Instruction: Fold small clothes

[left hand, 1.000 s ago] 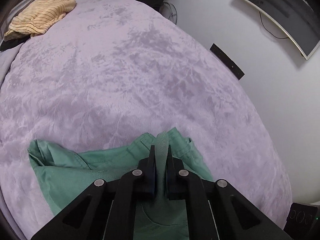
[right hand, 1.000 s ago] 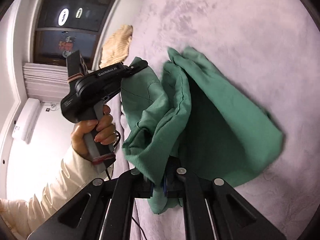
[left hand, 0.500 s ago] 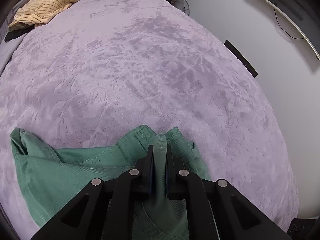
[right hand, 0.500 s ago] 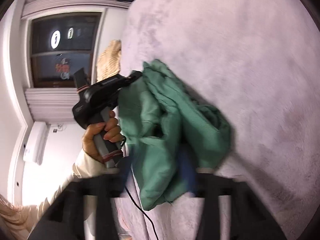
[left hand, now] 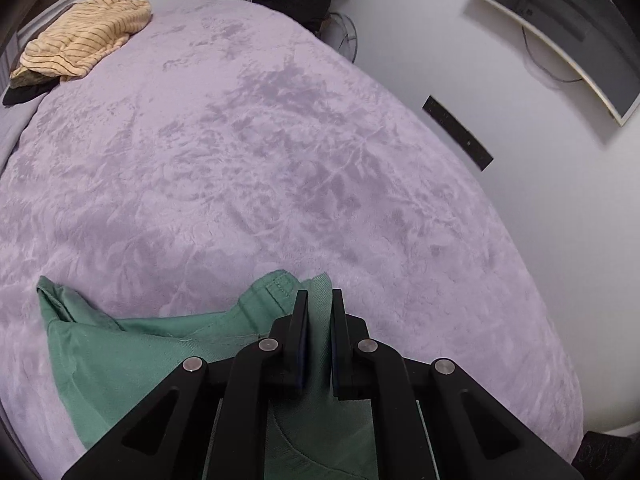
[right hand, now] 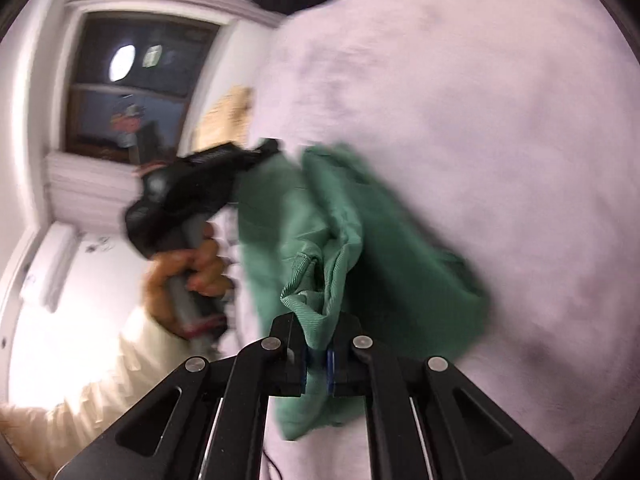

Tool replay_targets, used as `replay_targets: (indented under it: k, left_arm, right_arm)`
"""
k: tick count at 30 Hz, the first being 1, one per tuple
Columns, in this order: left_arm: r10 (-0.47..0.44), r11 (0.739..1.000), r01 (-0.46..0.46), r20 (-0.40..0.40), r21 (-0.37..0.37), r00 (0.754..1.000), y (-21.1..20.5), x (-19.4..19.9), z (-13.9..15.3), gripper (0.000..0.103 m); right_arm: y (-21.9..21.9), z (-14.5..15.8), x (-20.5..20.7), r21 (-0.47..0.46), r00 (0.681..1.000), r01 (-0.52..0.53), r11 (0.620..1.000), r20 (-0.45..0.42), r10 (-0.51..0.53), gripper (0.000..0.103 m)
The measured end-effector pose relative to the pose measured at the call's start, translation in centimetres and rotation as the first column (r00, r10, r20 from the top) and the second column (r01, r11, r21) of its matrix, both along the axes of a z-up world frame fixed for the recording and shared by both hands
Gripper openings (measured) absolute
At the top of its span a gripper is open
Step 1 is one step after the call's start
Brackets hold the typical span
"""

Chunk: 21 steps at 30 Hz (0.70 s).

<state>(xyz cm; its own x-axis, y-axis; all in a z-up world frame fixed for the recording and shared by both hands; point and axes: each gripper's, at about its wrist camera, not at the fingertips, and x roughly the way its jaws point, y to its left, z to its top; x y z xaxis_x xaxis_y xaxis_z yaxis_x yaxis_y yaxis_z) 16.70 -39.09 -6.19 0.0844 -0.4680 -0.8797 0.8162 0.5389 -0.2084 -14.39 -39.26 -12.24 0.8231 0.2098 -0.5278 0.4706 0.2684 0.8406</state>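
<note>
While left wrist view is looking across lilac blanket [left hand: 280, 152], we are clamping left gripper [left hand: 319, 320] on green garment [left hand: 132, 360] at 6 o'clock; striped yellow cloth [left hand: 84, 40] lying at 10 o'clock. Right wrist view, blurred: we are pinching right gripper [right hand: 318, 352] on same garment at 6 o'clock.

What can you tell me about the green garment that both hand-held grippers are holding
The green garment is a small piece of woven, twill-looking cloth with stitched seams and a thick hemmed band at one edge. It is bunched and loosely doubled, not yet flat. The left hand-held gripper is shut on that banded edge, and the right hand-held gripper pinches a gathered fold. Its lower part drapes onto the plush lilac bedspread. The right wrist view is motion-blurred, so finer detail there is unclear.
</note>
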Motion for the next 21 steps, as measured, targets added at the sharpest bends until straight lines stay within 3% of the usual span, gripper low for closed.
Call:
replay_targets:
  k: [2,3,5,7,9,11,16,19,21]
  left_arm:
    - [0.02,0.998,-0.02,0.003,0.054,1.0,-0.6,-0.6,-2.4,0.008]
    - [0.037,0.997,-0.037,-0.003,0.061,0.999,-0.6,-0.7,-3.1,0.014]
    - [0.063,0.996,-0.064,0.013,0.055,0.998,-0.2,-0.7,-2.8,0.027]
    - [0.071,0.996,-0.074,0.055,0.052,0.996,0.4,-0.1,-1.2,0.049]
    - [0.097,0.994,-0.102,0.112,0.041,0.989,1.5,0.9,1.0,0.059]
    - [0.11,0.993,-0.115,0.125,0.028,0.986,3.1,1.9,2.9,0.059]
    - [0.137,0.99,-0.141,0.16,0.014,0.978,9.2,2.3,5.4,0.059]
    - [0.195,0.98,-0.198,0.109,0.02,0.975,13.4,1.3,4.1,0.059]
    - [0.236,0.97,-0.238,0.063,0.037,0.97,15.8,-0.1,2.6,0.059]
  right_arm:
    - [-0.4,-4.0,-1.2,0.085,0.995,0.045,0.995,-0.092,-0.038,0.007]
    - [-0.5,-5.4,-1.6,0.115,0.993,0.052,0.992,-0.11,-0.039,0.007]
    - [-0.4,-5.7,-1.7,0.12,0.993,0.041,0.992,-0.113,-0.027,0.006]
    - [-0.3,-5.0,-1.7,0.092,0.992,0.013,0.996,-0.129,-0.001,0.006]
    - [-0.4,-4.5,-1.9,0.101,0.989,0.001,0.995,-0.144,0.014,0.008]
    - [-0.9,-3.2,-2.5,0.079,0.986,0.001,0.997,-0.166,0.013,0.011]
    - [-3.0,2.7,-1.5,-0.105,0.992,-0.047,0.993,-0.124,0.034,0.015]
    - [-4.0,5.2,3.4,-0.186,0.986,-0.149,0.971,-0.103,0.132,0.035]
    - [-4.2,5.8,7.8,-0.216,0.971,-0.234,0.948,-0.099,0.217,0.035]
